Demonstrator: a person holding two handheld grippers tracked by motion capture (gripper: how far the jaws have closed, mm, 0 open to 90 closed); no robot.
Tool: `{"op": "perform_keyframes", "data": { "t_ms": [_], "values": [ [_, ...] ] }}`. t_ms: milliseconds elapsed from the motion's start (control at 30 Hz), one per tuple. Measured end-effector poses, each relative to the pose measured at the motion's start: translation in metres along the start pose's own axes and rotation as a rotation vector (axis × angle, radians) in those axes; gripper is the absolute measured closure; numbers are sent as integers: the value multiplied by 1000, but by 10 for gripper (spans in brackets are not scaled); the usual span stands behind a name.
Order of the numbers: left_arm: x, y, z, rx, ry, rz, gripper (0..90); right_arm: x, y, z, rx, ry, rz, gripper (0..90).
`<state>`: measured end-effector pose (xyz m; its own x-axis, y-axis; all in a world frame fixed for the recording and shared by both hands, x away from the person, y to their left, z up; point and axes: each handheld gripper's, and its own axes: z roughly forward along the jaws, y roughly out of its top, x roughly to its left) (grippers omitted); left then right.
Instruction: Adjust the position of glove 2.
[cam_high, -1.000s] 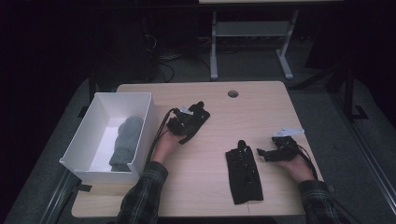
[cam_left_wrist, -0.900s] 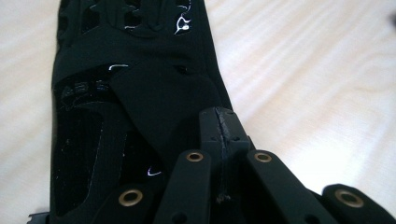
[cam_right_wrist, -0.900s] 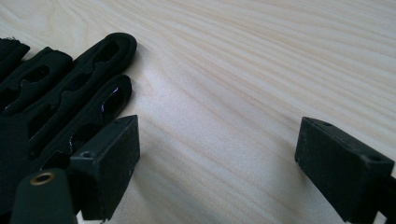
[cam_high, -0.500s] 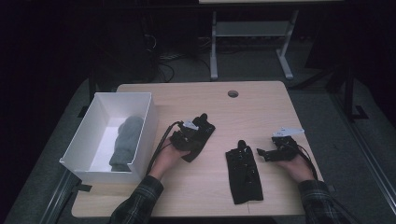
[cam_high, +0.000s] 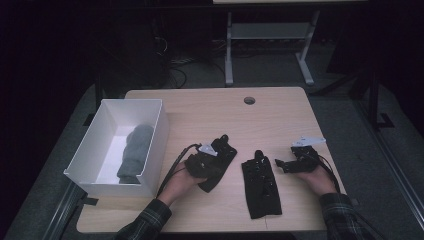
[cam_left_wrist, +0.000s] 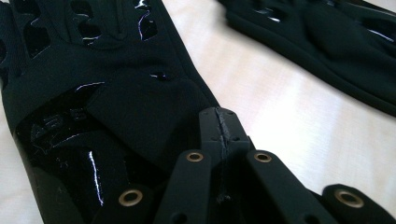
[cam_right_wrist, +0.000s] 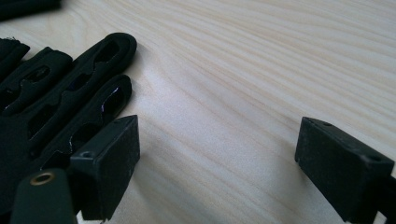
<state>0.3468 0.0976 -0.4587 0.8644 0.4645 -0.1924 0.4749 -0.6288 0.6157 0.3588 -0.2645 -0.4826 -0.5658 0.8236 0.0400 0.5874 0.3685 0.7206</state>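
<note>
A black glove (cam_high: 261, 184) with glossy patches lies flat on the wooden table (cam_high: 210, 112), near the front edge. Just left of it my left gripper (cam_high: 219, 151) is shut, its jaws pinched together on the edge of a second black glove (cam_left_wrist: 93, 93), which trails beside it (cam_high: 212, 177). The flat glove shows again at the upper right of the left gripper view (cam_left_wrist: 327, 42). To its right my right gripper (cam_high: 286, 164) rests low over the table and stands open (cam_right_wrist: 224, 163), over bare wood, with the flat glove's fingertips (cam_right_wrist: 79, 88) just beside its left pad.
A white open box (cam_high: 150, 150) stands at the table's left side with a grey cloth item (cam_high: 135, 150) inside. A round cable hole (cam_high: 249, 100) sits near the far edge. Beyond the table a metal frame (cam_high: 230, 55) stands on the dark floor.
My left gripper has come toward the front edge with its black glove, ending close beside the flat glove. The right gripper has stayed put.
</note>
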Motion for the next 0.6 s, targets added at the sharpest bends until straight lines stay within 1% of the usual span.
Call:
{"op": "perform_keyframes", "data": {
  "t_ms": [67, 100, 167, 233, 333, 400, 433, 500, 533, 600],
  "values": [
    [-6, -2, -1, 6, -18, 5, 896, 0, 0, 0, 0, 0, 0, 138],
    [-10, -4, 0, 1, -34, 6, 896, 0, 0, 0, 0, 0, 0, 138],
    [-17, -5, 1, 12, -54, 26, 896, 0, 0, 0, 0, 0, 2, 138],
    [-24, -6, 2, 17, -78, 33, 896, 0, 0, 0, 3, 1, -1, 139],
    [-28, -4, 0, 12, -76, 54, 895, -1, 0, 1, -3, 2, -9, 138],
    [-26, -2, -7, -14, -58, 54, 889, -1, 0, 1, -3, 2, -9, 138],
    [-24, -1, -11, -35, -48, 46, 887, -1, 0, 1, -4, 2, -9, 139],
    [-17, -2, -22, -55, 5, 44, 886, -1, 0, 1, -3, 2, -9, 138],
    [-13, -3, -26, -68, 30, 30, 883, -1, 0, 1, -3, 2, -9, 138],
    [-4, -7, -31, -68, 59, 10, 883, -1, 1, 1, -3, 2, -9, 138]
  ]
}}
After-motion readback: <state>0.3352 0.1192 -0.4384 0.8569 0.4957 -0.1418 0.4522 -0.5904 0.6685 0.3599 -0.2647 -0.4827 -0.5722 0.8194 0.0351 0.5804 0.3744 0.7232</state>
